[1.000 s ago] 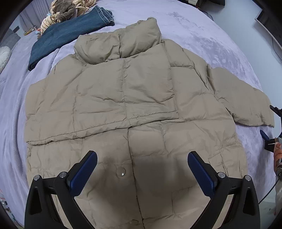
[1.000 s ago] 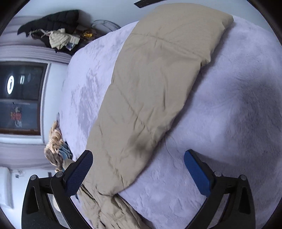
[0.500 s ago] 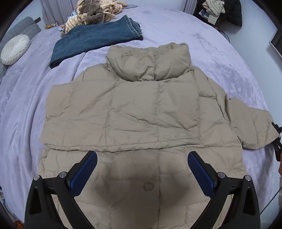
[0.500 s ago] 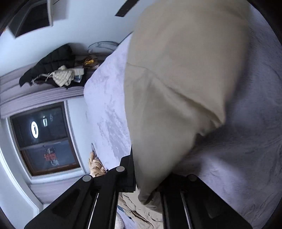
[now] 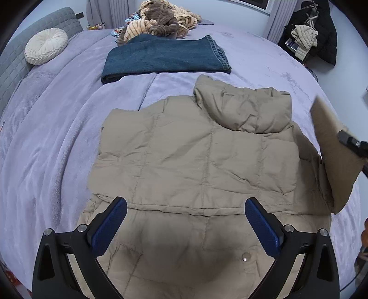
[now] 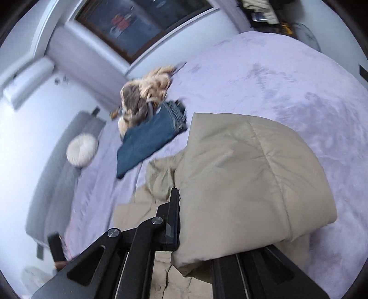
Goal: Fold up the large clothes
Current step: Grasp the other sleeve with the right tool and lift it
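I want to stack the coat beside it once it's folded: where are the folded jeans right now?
In the left wrist view the folded jeans lie on the purple bedspread, just beyond the tan coat's collar and in front of the striped clothes heap.

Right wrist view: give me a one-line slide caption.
Right gripper shut on the beige puffer jacket's sleeve, lifted above the lilac bedspread.

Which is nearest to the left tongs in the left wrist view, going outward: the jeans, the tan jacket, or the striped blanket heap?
1. Tan jacket, right under the left tongs.
2. Jeans, folded beyond the collar.
3. Striped blanket heap, behind the jeans, farthest.
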`<state>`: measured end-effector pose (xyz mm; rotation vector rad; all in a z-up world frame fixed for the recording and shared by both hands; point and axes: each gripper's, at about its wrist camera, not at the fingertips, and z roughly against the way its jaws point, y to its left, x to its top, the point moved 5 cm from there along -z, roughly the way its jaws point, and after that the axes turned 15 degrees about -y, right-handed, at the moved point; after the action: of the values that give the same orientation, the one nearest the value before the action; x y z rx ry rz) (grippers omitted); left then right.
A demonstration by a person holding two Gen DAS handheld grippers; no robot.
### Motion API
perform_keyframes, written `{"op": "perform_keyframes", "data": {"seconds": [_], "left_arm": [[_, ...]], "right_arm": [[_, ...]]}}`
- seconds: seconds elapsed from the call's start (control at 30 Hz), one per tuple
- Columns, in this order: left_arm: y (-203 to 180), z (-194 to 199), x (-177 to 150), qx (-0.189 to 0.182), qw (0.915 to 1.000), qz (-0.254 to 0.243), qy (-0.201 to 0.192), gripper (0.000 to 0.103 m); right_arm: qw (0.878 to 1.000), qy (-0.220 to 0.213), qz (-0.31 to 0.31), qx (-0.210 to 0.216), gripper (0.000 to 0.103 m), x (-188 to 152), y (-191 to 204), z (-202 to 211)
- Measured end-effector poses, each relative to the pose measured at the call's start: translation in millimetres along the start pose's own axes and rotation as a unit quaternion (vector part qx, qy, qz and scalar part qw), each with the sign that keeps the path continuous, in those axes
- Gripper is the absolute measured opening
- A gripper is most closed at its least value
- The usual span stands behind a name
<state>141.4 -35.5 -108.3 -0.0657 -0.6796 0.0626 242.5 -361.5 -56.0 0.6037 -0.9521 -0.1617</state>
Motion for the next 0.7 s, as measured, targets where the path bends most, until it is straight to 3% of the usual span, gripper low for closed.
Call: {"op": "perform_keyframes", "data": {"seconds": [0.1,0.2,0.43,0.5,0.53,0.57,0.63,0.7], "left_arm": [[18,-8,-2,0.008,1.0000,0.004,-0.001,0.103],[32,-14,-4,0.010,0.9999,0.006,-0.002,0.103],[39,-29,-5,-0.005,0.9999,0.016,0.006,0.103],[38,-33,-2,-0.013,0.9997,0.017,0.007,0.103],[37,-34,1,-0.019,0.9997,0.017,0.004,0.103],[39,-35,4,-0.022,0.9996,0.020,0.000,0.103],[43,-39,10,-0.030,0.9991,0.030,-0.004,0.103],[48,-44,13,-0.036,0.9986,0.039,-0.003,0.103]], "right_arm": [[0.998,0.059,0.035,-0.003,0.006,-48,33,-46],[0.994,0.098,0.028,-0.031,0.006,-91,30,-79],[0.986,0.140,0.017,-0.084,0.009,-131,5,-103],[0.984,0.151,0.015,-0.094,0.031,-133,6,-99],[0.983,0.160,0.005,-0.089,0.062,-132,7,-94],[0.984,0.161,-0.005,-0.077,0.082,-130,9,-86],[0.988,0.143,-0.016,-0.063,0.083,-121,9,-62],[0.989,0.125,-0.024,-0.080,0.083,-111,-2,-43]]}}
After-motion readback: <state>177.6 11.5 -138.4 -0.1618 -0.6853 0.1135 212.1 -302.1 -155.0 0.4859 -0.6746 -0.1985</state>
